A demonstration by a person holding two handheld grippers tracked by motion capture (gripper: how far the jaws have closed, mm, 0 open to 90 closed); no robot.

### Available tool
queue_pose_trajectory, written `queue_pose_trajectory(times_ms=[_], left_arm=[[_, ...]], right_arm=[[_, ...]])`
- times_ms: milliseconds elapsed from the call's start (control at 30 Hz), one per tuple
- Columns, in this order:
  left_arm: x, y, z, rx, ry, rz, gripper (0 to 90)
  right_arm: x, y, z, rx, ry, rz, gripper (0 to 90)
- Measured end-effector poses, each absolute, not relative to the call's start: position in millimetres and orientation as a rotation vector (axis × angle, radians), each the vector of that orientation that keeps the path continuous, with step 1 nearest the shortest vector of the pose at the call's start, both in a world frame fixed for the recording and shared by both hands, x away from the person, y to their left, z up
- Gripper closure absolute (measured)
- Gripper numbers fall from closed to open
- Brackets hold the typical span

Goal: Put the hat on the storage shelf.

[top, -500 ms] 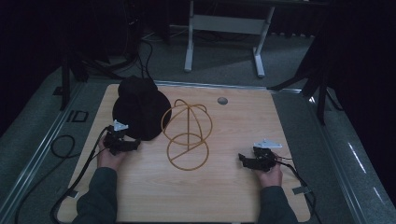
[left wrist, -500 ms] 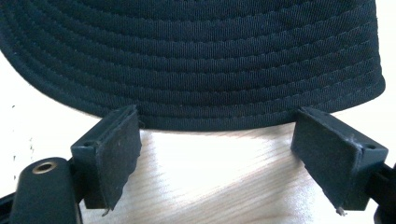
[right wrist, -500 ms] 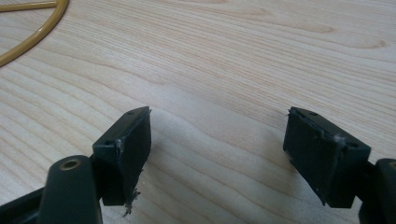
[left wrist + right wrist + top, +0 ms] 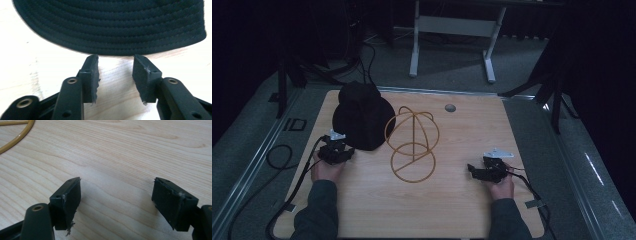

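Left jaws: the left gripper stands partly open with bare wood in the gap; its tips lie just short of the hat brim and grip nothing.
Right jaws: the right gripper stands wide open over bare wood, with nothing between the pads.
Writing: no brand, label or readable lettering can be made out on any item; a dark mark on the floor left of the table is too small to read.
Table: light wood-grain top; the person's forearms come in from its near edge.
Hat: black, lying at the far left of the table, brim down, just beyond the left gripper.
Wire stand: yellow hoops on a ring base, middle of the table, just right of the hat and well apart from the right gripper.
Disc: small grey round piece near the far edge of the table.
Left gripper view: rows of stitching on the hat brim, which the high view leaves as a plain dark shape.
Right gripper view: a curve of the wire stand in the top left corner, well away from the jaws.
High view: both hands, the trailing cables, and a grey metal frame on the floor beyond the table.
In the way: nothing lies between the left jaws and the brim.
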State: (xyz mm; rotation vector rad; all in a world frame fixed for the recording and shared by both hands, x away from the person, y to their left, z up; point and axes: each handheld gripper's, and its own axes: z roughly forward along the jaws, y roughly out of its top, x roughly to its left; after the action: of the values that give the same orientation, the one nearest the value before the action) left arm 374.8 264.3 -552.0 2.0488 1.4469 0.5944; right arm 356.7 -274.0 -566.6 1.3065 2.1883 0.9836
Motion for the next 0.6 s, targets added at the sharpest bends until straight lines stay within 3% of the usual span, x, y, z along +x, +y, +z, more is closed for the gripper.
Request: queue_pose_trajectory(times_ms=[600], left_arm=[[375, 264, -504, 2.082, 1.487, 0.602, 59.4]], right_arm=[[359, -273, -567, 1.32, 2.175, 0.968, 22.9]])
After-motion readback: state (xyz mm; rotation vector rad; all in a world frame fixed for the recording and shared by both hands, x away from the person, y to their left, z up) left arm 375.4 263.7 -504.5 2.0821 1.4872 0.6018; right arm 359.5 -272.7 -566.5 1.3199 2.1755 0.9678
